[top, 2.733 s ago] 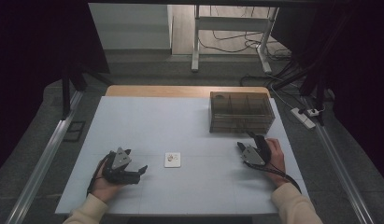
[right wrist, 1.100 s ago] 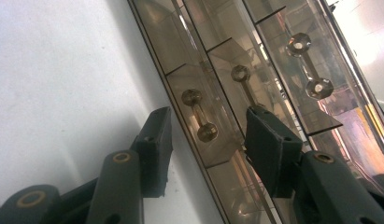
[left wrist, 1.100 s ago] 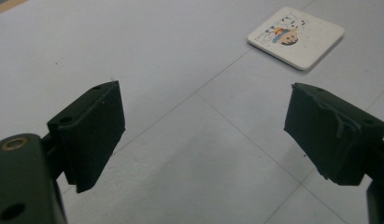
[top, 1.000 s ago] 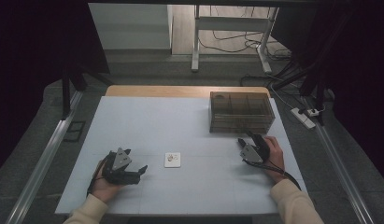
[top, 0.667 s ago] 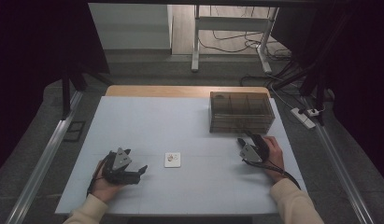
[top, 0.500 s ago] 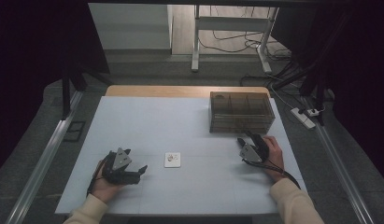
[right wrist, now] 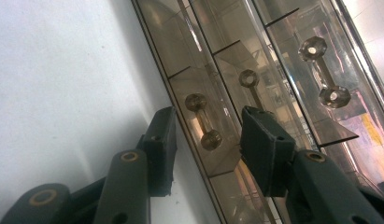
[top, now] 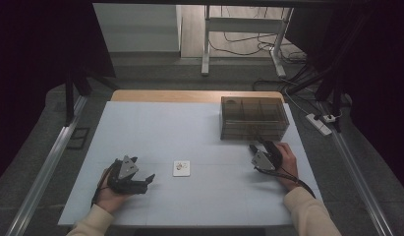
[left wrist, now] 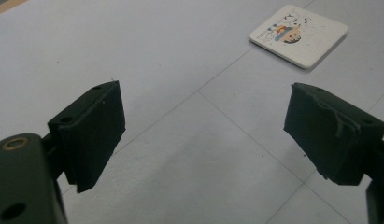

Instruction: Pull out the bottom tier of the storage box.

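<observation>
Right tongs point(right wrist: 206, 149), closing, are straddling 1 drawer handle point(right wrist: 203, 127) without pinching; left tongs point(left wrist: 203, 140) are resting spread near coaster point(left wrist: 298, 33).

The high view looks forward and down over the whole worktop point(top: 140, 128). Each gripper view sits low and close: left facing the card point(left wrist: 298, 34), right facing the drawer box point(right wrist: 255, 60), both seen from above too.

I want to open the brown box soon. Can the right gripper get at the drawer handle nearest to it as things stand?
Probably yes. The right gripper already frames the drawer handle with its jaws apart on either side, not pressing, and nothing lies between them.
</observation>
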A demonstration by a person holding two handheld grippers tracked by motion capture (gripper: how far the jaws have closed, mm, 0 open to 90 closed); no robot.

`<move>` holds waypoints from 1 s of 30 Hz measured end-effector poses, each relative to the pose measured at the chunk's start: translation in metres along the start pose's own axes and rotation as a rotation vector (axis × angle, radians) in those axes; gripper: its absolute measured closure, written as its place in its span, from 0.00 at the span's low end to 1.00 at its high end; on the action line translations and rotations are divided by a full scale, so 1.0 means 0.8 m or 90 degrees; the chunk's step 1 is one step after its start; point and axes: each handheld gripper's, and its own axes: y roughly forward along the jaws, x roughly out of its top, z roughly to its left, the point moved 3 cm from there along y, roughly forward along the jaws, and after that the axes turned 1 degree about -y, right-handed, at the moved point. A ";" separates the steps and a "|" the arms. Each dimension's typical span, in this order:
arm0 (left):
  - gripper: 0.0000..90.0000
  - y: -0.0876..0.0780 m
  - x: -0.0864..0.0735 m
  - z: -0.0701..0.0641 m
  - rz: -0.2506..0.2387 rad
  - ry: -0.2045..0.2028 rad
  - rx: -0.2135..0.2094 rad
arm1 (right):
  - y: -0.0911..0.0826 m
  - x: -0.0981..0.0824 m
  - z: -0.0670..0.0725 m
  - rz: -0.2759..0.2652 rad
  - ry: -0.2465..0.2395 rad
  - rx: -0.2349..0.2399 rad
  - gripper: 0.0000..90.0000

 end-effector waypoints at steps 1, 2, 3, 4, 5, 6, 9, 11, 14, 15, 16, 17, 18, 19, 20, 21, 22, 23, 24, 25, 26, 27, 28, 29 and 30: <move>0.14 0.000 0.000 0.000 0.000 0.001 0.000 | 0.000 0.000 0.000 0.001 -0.001 -0.002 0.62; 0.14 0.000 0.000 0.000 0.001 0.000 0.000 | 0.000 0.000 0.000 0.000 -0.002 -0.004 0.62; 0.14 0.000 0.000 0.000 0.001 0.001 0.000 | 0.001 -0.001 -0.001 0.000 -0.002 -0.004 0.62; 0.14 0.000 0.000 -0.001 0.001 0.001 0.000 | 0.001 -0.001 -0.001 -0.001 -0.004 -0.003 0.62; 0.14 0.000 0.000 -0.001 0.001 0.001 0.000 | 0.001 -0.001 -0.001 -0.003 -0.004 -0.002 0.62; 0.14 0.001 0.000 -0.001 0.001 0.001 0.000 | 0.001 -0.001 -0.001 -0.003 -0.005 -0.001 0.62; 0.14 0.001 0.000 -0.001 0.003 0.002 0.001 | 0.002 -0.001 -0.001 -0.004 -0.005 0.000 0.63; 0.14 0.001 0.000 -0.001 0.003 0.003 0.001 | 0.003 -0.001 -0.001 -0.005 -0.004 -0.004 0.63; 0.14 0.001 0.000 -0.001 0.005 0.005 0.001 | 0.003 -0.001 -0.001 -0.006 -0.005 -0.002 0.64; 0.14 0.001 0.000 -0.001 0.003 0.003 0.001 | 0.003 -0.001 -0.001 -0.008 -0.005 -0.006 0.65; 0.14 0.001 0.000 -0.001 0.003 0.004 0.002 | 0.003 -0.001 -0.001 -0.007 -0.006 -0.004 0.65; 0.14 0.001 0.000 -0.001 0.003 0.004 0.001 | 0.003 -0.002 -0.001 -0.005 -0.007 -0.005 0.65; 0.14 0.001 0.000 -0.001 0.004 0.005 0.002 | 0.003 -0.002 -0.001 -0.006 -0.007 -0.006 0.65; 0.14 0.001 0.000 -0.001 0.006 0.007 0.002 | 0.003 -0.002 -0.001 -0.005 -0.007 -0.007 0.65; 0.14 0.001 0.000 -0.001 0.006 0.007 0.002 | 0.004 -0.002 -0.001 -0.007 -0.007 -0.007 0.65; 0.14 0.001 0.000 -0.001 0.006 0.007 0.002 | 0.004 -0.002 -0.001 -0.007 -0.008 -0.011 0.65; 0.14 0.001 0.000 -0.001 0.007 0.008 0.002 | 0.004 -0.002 -0.001 -0.007 -0.009 -0.011 0.65; 0.14 0.001 0.000 -0.001 0.007 0.008 0.002 | 0.005 -0.002 -0.002 -0.010 -0.011 -0.011 0.65; 0.14 0.001 0.000 -0.001 0.007 0.008 0.001 | 0.005 -0.003 -0.002 -0.008 -0.011 -0.011 0.65; 0.14 0.001 0.000 -0.001 0.007 0.008 0.001 | 0.005 -0.003 -0.002 -0.008 -0.013 -0.012 0.66; 0.14 0.001 0.000 -0.001 0.007 0.008 0.001 | 0.006 -0.003 -0.002 -0.008 -0.014 -0.011 0.66; 0.14 0.001 0.000 -0.001 0.007 0.008 0.001 | 0.006 -0.003 -0.002 -0.007 -0.016 -0.011 0.66; 0.14 0.001 0.000 -0.001 0.007 0.008 0.001 | 0.006 -0.003 -0.002 -0.004 -0.019 -0.013 0.66; 0.14 0.002 0.000 -0.001 0.007 0.008 0.001 | 0.007 -0.003 -0.002 -0.003 -0.017 -0.014 0.66; 0.14 0.002 0.000 -0.001 0.008 0.008 0.002 | 0.008 -0.003 -0.002 -0.005 -0.017 -0.013 0.67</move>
